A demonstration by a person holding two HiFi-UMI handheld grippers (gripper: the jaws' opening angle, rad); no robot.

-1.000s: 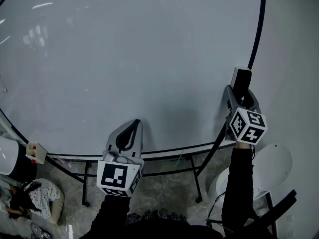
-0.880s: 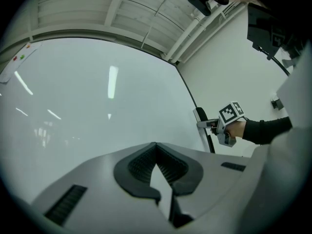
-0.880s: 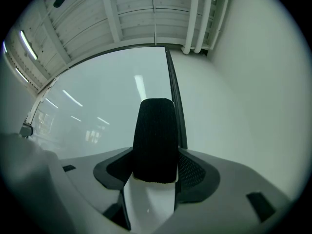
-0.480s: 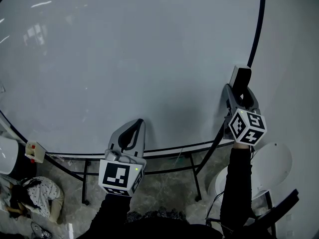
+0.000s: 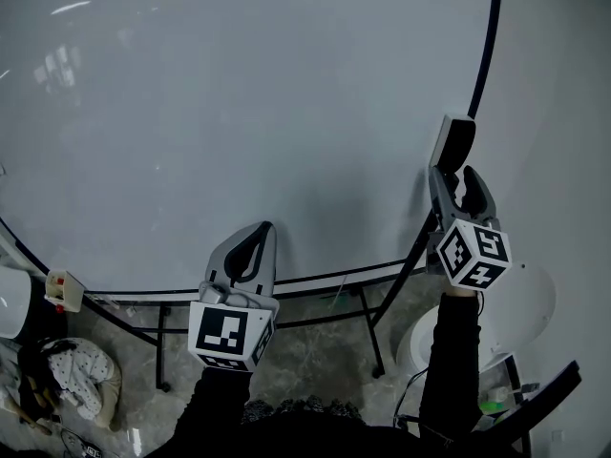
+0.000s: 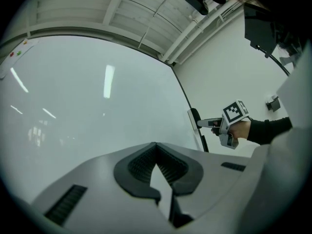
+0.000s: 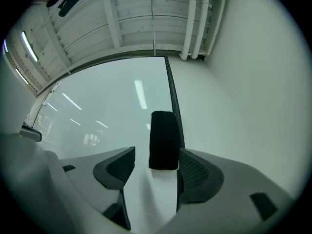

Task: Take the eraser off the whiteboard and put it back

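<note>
We judge this to be the grasping step. The eraser (image 5: pixel 456 141) clings to the whiteboard (image 5: pixel 239 93) close against its dark right frame, and our right claw (image 5: pixel 461 175) stands open around its lower end, one jaw near each side, not yet pinching. Next we must close squarely on the eraser and pull it straight off the board. Our left claw (image 5: pixel 263 229) is closed on nothing, low near the board's bottom rail. The board is wiped clean and glossy, on a dark stand (image 5: pixel 368 322) over a mottled floor (image 5: pixel 315 351), with a white wall (image 5: pixel 563 113) to the right.
</note>
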